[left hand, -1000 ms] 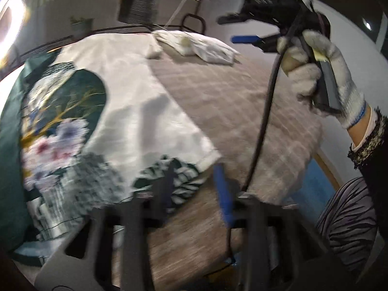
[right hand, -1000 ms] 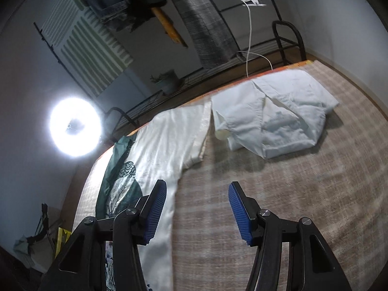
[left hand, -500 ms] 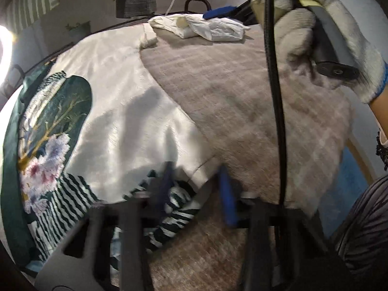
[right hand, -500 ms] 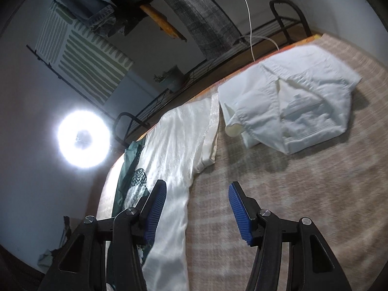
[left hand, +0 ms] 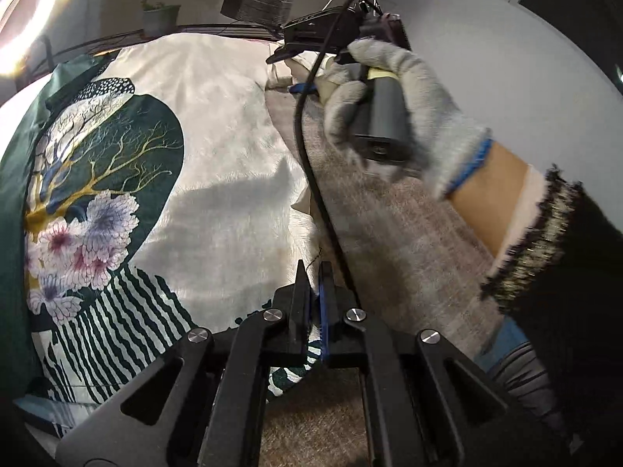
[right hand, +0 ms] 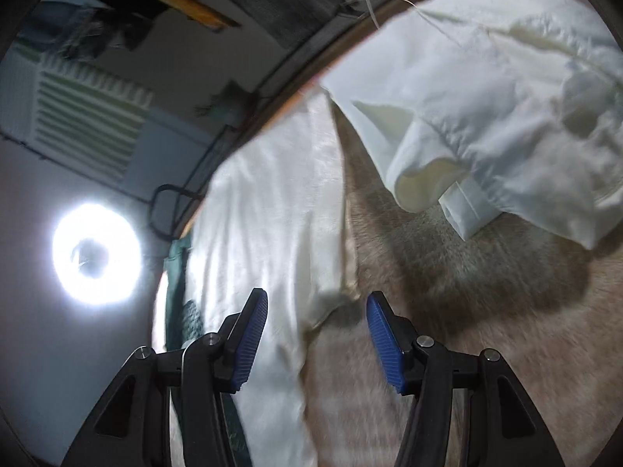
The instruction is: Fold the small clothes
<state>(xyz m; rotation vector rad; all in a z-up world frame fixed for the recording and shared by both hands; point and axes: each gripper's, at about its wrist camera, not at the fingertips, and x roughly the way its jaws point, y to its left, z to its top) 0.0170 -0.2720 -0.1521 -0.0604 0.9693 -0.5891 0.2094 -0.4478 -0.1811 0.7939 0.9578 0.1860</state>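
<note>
A white satin garment [left hand: 218,148] with a dark green tree-and-flower print lies spread on a beige woven mat [left hand: 409,241]. My left gripper [left hand: 313,272] is shut on the garment's near right hem. My right gripper [right hand: 317,319] is open, its blue pads astride the garment's far right edge [right hand: 280,214], low over the mat [right hand: 486,330]. In the left wrist view the right gripper [left hand: 300,74] shows held in a gloved hand, over that far edge.
A crumpled white garment [right hand: 486,89] lies on the mat just beyond my right gripper. A bright ring light [right hand: 95,255] stands at the left. A metal rail [left hand: 117,37] runs along the mat's far edge. A black cable [left hand: 311,179] trails from the right gripper.
My left gripper has closed on the garment's near hem. My right gripper has moved forward and down to the garment's far edge, staying open.
</note>
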